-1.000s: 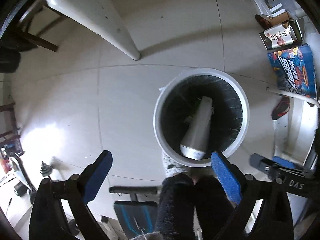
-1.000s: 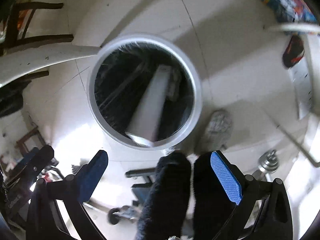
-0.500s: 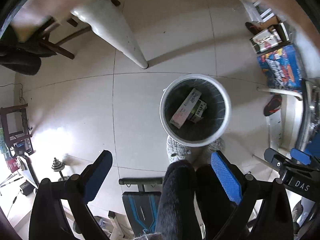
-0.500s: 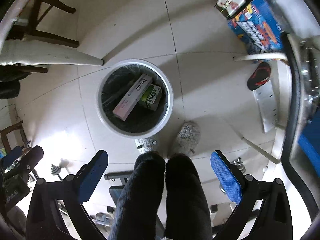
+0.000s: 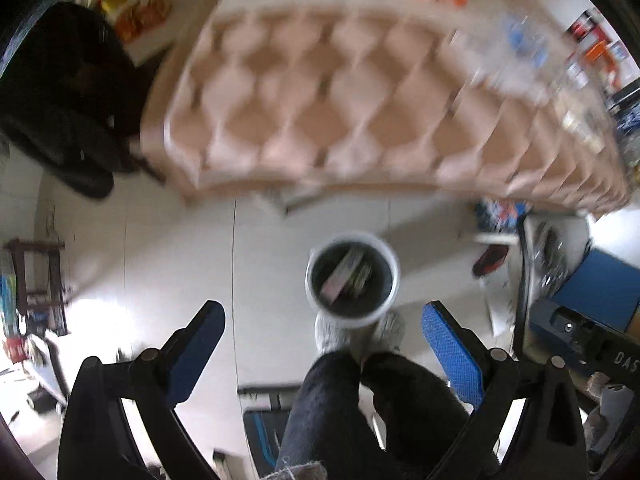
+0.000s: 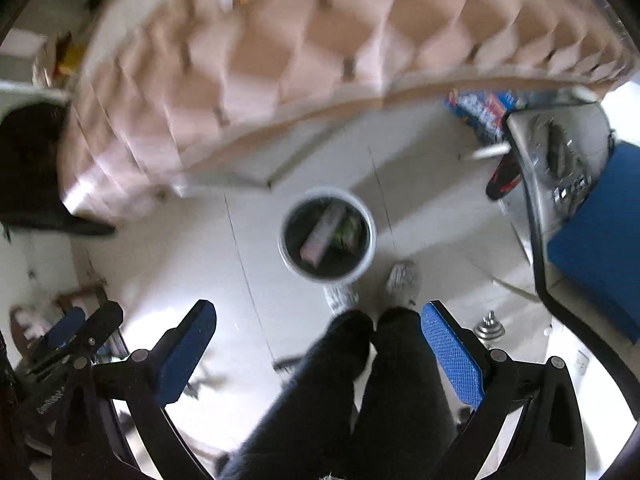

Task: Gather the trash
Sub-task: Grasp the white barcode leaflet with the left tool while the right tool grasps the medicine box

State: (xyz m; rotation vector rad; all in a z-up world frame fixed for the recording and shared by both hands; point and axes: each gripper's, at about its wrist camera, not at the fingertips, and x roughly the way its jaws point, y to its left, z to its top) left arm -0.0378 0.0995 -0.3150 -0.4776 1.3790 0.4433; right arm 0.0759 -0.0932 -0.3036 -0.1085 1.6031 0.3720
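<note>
A white round trash bin (image 5: 394, 276) with a dark liner stands on the tiled floor far below, also in the right wrist view (image 6: 370, 240). Inside lie a long pale box (image 5: 340, 276) (image 6: 322, 234) and a green packet (image 6: 347, 229). My left gripper (image 5: 324, 344) is open and empty, high above the bin. My right gripper (image 6: 318, 338) is open and empty, also high above it. The table with the checkered tan top (image 5: 320, 92) (image 6: 280, 40) fills the upper part of both views, blurred.
The person's dark-trousered legs (image 5: 360, 408) and grey slippers (image 5: 332, 334) stand beside the bin. A black chair (image 5: 60, 92) is at the left. A red slipper (image 6: 506, 178), a blue printed box (image 6: 480, 108), a blue panel (image 6: 600, 240) and a dumbbell (image 6: 490, 330) lie right.
Both grippers have risen well above the bin, which now looks small. The long box slid fully down into the bin. The table top has come into view, blurred by motion.
</note>
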